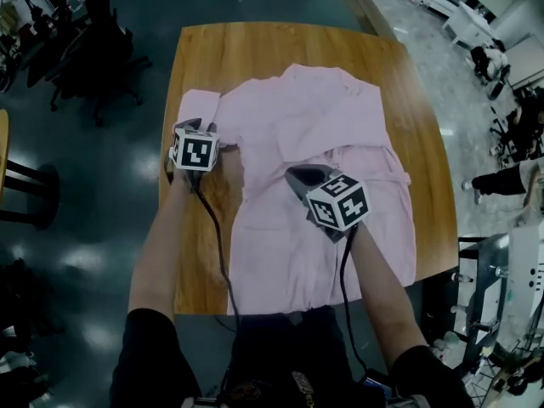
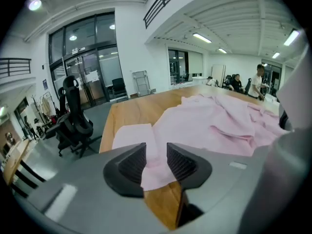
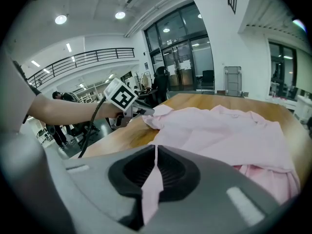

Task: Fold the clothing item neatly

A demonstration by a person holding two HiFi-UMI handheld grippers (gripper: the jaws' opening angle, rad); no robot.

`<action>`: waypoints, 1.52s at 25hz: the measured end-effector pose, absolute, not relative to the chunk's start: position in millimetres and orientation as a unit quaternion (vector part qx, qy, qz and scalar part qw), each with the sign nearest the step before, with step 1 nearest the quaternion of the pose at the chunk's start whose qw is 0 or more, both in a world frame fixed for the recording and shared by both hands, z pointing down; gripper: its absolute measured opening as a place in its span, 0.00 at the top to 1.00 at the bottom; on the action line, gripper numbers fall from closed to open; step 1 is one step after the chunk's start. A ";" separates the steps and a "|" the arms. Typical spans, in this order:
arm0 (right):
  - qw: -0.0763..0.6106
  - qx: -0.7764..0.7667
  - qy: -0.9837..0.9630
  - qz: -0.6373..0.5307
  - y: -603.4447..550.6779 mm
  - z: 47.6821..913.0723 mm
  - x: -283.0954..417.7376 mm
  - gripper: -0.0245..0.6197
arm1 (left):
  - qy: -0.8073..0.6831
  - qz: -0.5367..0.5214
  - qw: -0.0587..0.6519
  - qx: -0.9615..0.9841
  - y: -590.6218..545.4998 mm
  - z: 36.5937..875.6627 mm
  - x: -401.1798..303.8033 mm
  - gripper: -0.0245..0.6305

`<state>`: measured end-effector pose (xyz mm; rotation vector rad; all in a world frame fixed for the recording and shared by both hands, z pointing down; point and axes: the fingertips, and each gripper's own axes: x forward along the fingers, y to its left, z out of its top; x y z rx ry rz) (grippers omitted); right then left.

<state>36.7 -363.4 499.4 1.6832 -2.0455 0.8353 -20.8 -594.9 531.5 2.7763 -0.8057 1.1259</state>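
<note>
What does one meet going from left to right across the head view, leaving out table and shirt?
chair → left gripper → right gripper → person

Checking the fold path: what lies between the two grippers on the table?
In the head view, part of the pink shirt and a strip of bare wooden table lie between the left gripper and right gripper.

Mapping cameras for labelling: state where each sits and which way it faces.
Head view: on the person's head, facing steeply down at the pink shirt on the wooden table; both forearms, left tool, right tool show.
Left gripper view: on the left tool, looking across the shirt; jaws apart around cloth.
Right gripper view: on the right tool, facing the left tool and forearm; jaws pinch shirt.
Shared: all show shirt and table.
</note>
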 end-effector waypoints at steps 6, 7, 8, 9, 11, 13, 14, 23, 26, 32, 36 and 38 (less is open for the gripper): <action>0.182 0.599 -0.717 0.307 -363.7 513.2 35.4 0.93 | -0.245 0.427 0.002 0.870 -625.6 572.7 -19.1 0.64; 0.184 0.600 -0.714 0.310 -361.3 516.7 38.7 0.93 | -0.247 0.434 0.006 0.866 -629.1 579.4 -19.7 0.64; 0.184 0.602 -0.711 0.313 -358.3 519.8 42.1 0.93 | -0.251 0.438 0.012 0.863 -631.9 584.5 -20.7 0.65; 0.183 0.605 -0.707 0.316 -355.1 522.2 45.5 0.93 | -0.255 0.439 0.017 0.862 -633.8 587.4 -21.7 0.70; 0.182 0.611 -0.701 0.320 -349.2 525.0 52.8 0.93 | -0.263 0.436 0.022 0.860 -635.7 587.2 -22.7 0.83; 0.181 0.615 -0.697 0.321 -345.0 525.0 58.1 0.93 | -0.269 0.426 0.021 0.863 -635.3 579.1 -22.5 0.85; 0.180 0.616 -0.697 0.320 -344.2 524.3 58.8 0.93 | -0.272 0.418 0.022 0.867 -634.7 572.0 -22.8 0.85; 0.172 0.596 -0.721 0.310 -343.4 512.8 38.6 0.93 | -0.283 0.301 0.047 0.909 -621.9 460.0 -33.1 0.86; 0.168 0.586 -0.732 0.305 -338.2 505.8 35.5 0.93 | -0.279 0.248 0.060 0.926 -603.5 412.3 -26.6 0.87; 0.154 0.569 -0.756 0.283 -314.7 479.0 46.1 0.93 | -0.270 0.185 0.057 0.943 -551.3 331.7 2.0 0.87; 0.143 0.570 -0.762 0.272 -286.7 463.0 72.3 0.93 | -0.254 0.162 0.047 0.952 -506.5 292.0 42.1 0.87; 0.138 0.573 -0.761 0.271 -270.0 459.4 89.3 0.93 | -0.241 0.158 0.047 0.956 -480.6 283.1 69.1 0.87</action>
